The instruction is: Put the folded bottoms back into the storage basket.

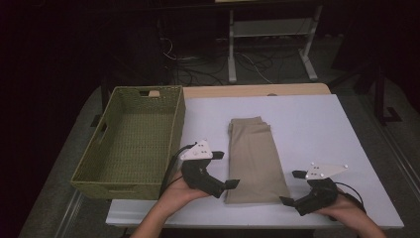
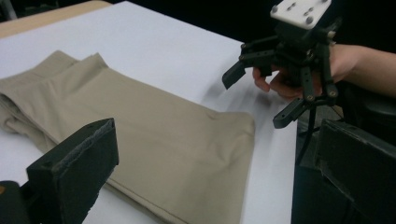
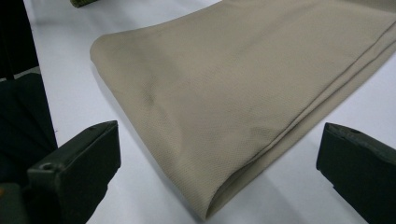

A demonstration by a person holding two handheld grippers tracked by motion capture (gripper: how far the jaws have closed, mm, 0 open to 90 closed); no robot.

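A folded beige cloth [image 1: 255,158] lies lengthwise in the middle of the white table [image 1: 307,124], its near end toward the front edge. My left gripper [image 1: 226,169] is open just left of the cloth's near end, one jaw over its edge. At the cloth's near right corner my right gripper [image 1: 292,187] stands open, a little apart from it. The left gripper view has the cloth [image 2: 154,130] between its wide-open jaws, with the right gripper [image 2: 259,95] and its hand beyond. In the right gripper view the cloth's folded corner [image 3: 224,93] lies between the open jaws, which hold nothing.
An empty green woven basket [image 1: 177,124] stands at the table's left, overhanging the left side. A wooden strip [image 1: 247,90] runs along the far edge. Beyond it are a desk frame [image 1: 270,34] and cables on the dark floor.
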